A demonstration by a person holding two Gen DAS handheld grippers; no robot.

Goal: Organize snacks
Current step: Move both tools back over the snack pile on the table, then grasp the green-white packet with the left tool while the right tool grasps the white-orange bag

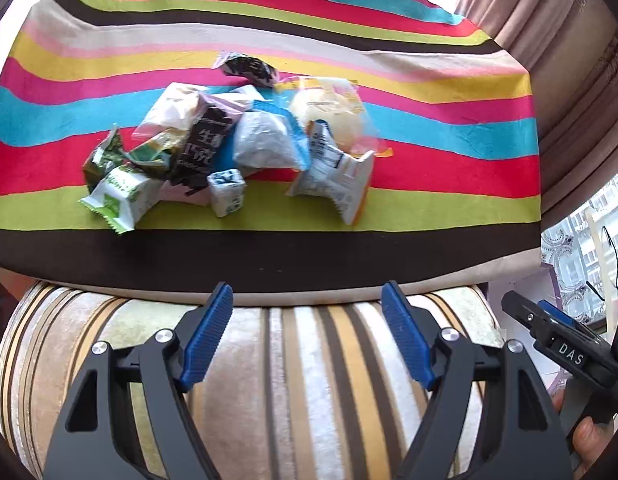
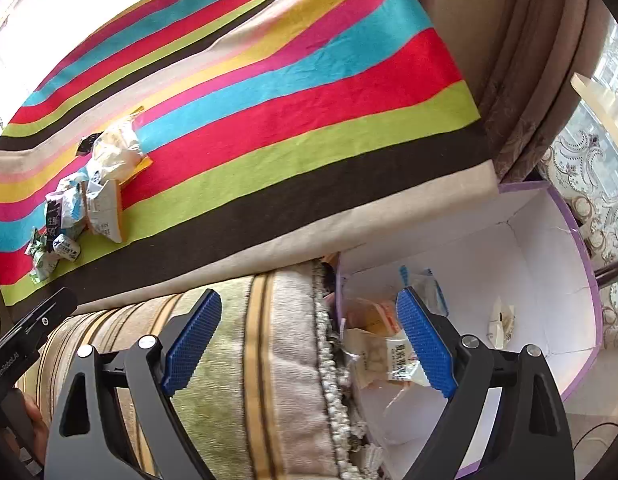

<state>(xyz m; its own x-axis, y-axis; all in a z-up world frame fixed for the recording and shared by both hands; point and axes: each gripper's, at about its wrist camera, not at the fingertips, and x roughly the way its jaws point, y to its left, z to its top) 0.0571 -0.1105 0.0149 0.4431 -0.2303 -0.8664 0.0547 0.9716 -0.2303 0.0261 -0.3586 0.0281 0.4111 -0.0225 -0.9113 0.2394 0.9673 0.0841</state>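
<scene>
Beyond the spread fingers of the left gripper (image 1: pixel 307 336), on the striped cloth (image 1: pixel 449 168) that covers the tabletop, a heap of wrapped snacks (image 1: pixel 229 148) is seen, well apart from the blue pads and touched by neither. Nothing is held between the jaws of this gripper, which stand wide; beneath them a striped cushion (image 1: pixel 293 380) is shown, pressed against the near edge of the cloth. In the heap a dark packet with white characters (image 1: pixel 203 148) lies near the middle, a green and white packet (image 1: pixel 119 200) at the left end, a small blue and white packet (image 1: pixel 227 192) at the front, a white crumpled packet (image 1: pixel 265 140) to the right of the dark one, and a clear bag with a pale round bun (image 1: pixel 333 116) farther right. To the right of the left gripper, part of the right gripper (image 1: pixel 549 332) is seen, held by a hand (image 1: pixel 585 436). In the right wrist view the right gripper (image 2: pixel 309 340) is likewise spread, with nothing pinched; its left pad is shown over the cushion and its right pad over a white box with a lilac rim (image 2: pixel 549 248), which stands below the tabletop's edge. Several wrapped snacks (image 2: pixel 389 344) are seen lying in that box, below and between the fingers, though not touched by them. The heap on the cloth lies far to the upper left of this gripper.
</scene>
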